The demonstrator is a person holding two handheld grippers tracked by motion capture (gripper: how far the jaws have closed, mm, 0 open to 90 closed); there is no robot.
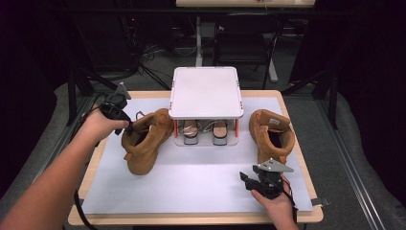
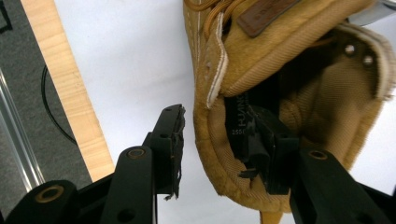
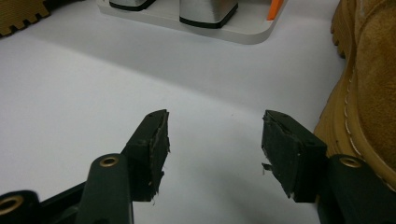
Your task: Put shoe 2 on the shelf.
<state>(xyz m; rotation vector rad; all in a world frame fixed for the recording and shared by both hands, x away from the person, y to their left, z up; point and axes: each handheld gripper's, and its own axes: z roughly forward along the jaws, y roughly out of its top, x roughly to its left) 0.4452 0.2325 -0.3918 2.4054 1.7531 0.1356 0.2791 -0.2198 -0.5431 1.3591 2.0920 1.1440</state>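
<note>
Two tan suede boots lie on the white mat. The left boot (image 1: 143,139) lies on its side, and my left gripper (image 1: 127,125) is at its collar. In the left gripper view the left gripper (image 2: 215,114) straddles the boot's collar wall (image 2: 210,154): one jaw is inside the boot against the lining, and the other is outside with a thin gap to the suede. The right boot (image 1: 270,132) stands upright at the right. My right gripper (image 1: 245,181) rests low near the front edge, beside that boot's (image 3: 373,93) sole, open (image 3: 215,121) with nothing between its fingers.
A white two-tier rack (image 1: 206,91) stands at the back middle, with a pair of shoes (image 1: 206,132) on its lower shelf. The white mat (image 1: 191,182) covers the wooden table (image 1: 191,219). Black frames, cables and a desk leg stand beyond the far edge.
</note>
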